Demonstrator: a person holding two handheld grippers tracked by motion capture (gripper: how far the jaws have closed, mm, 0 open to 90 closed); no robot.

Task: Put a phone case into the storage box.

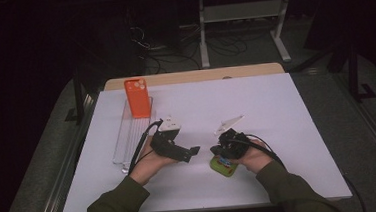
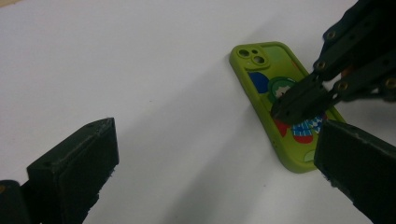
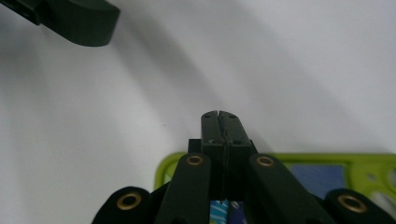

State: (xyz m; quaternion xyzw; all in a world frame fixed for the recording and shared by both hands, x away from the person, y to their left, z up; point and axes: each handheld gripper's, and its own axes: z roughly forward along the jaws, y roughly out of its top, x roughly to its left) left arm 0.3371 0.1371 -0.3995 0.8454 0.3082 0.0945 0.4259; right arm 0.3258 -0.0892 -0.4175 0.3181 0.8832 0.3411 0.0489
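I find the green phone case [image 1: 223, 164] lying flat near the near edge of the table [image 1: 276, 110], camera end pointing away from me in the left gripper view. My right gripper [image 2: 286, 112] hangs directly over its middle, fingers pressed together with nothing between them; whether the tips touch the case I cannot tell. My left gripper [image 1: 195, 150] waits just beside it, toward the left edge, fingers wide apart. The case's long axis runs roughly near-to-far, so the right hand is nearer. An orange phone case [image 1: 137, 97] stands in a clear rack [image 1: 128, 135] at the far left.
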